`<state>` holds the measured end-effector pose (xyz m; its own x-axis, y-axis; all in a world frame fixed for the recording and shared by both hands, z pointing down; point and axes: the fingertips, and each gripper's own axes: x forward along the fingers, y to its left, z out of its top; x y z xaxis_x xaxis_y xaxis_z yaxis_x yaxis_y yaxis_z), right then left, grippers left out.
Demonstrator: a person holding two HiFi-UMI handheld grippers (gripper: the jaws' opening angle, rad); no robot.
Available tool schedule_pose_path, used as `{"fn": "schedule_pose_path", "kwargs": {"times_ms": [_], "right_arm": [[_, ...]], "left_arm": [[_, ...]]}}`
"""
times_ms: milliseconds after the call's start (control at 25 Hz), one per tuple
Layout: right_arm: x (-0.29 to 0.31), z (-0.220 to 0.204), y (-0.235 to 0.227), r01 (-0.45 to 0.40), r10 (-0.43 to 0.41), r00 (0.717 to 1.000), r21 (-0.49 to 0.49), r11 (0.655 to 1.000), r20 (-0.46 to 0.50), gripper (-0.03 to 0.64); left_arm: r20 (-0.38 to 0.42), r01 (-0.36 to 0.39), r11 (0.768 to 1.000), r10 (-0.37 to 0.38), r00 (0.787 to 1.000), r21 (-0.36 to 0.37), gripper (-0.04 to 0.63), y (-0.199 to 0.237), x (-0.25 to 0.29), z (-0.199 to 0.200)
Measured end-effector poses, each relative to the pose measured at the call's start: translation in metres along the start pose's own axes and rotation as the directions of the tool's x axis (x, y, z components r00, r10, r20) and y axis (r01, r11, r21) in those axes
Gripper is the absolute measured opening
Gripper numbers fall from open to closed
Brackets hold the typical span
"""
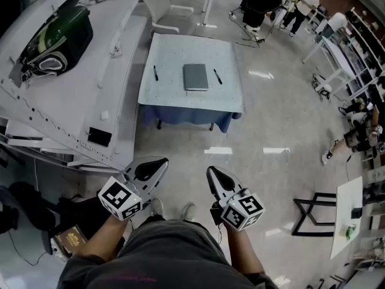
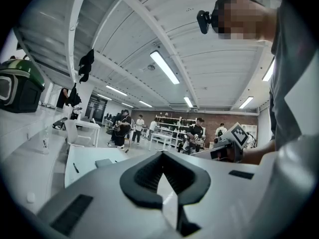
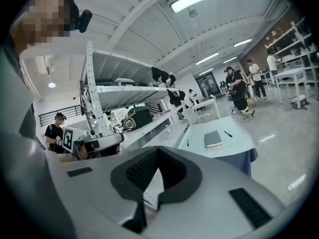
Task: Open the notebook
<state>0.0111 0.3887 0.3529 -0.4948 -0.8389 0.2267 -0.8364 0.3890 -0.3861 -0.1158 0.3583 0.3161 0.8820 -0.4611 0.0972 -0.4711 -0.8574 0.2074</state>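
Note:
A closed grey notebook (image 1: 195, 77) lies flat in the middle of a small table (image 1: 174, 98) with a pale top and a blue skirt, far ahead across the floor. On either side of it lies a black pen (image 1: 155, 72) (image 1: 217, 76). My left gripper (image 1: 161, 162) and right gripper (image 1: 210, 171) hover close to the person's body, well short of the table, both shut with nothing between them. In the left gripper view the notebook (image 2: 103, 162) is small beyond the jaws. The right gripper view has the notebook (image 3: 213, 139) to the right, past the jaw tips.
A long white rack (image 1: 66, 95) runs along the left, with a green-and-black bag (image 1: 57, 38) on it. A white chair (image 1: 161, 8) stands behind the table. Several people (image 1: 264, 5) work at the far end. A black stand (image 1: 316, 212) and a white desk (image 1: 352, 212) are at the right.

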Motion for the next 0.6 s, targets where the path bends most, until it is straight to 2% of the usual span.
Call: {"fn": "schedule_pose_path", "kwargs": {"times_ms": [600], "right_arm": [[-0.0017, 0.0009, -0.001, -0.027, 0.027, 1.0, 0.002, 1.0, -0.002, 0.003]], "left_arm": [[-0.007, -0.001, 1.0, 0.001, 1.0, 0.0, 0.002, -0.0057, 0.0063, -0.003]]}}
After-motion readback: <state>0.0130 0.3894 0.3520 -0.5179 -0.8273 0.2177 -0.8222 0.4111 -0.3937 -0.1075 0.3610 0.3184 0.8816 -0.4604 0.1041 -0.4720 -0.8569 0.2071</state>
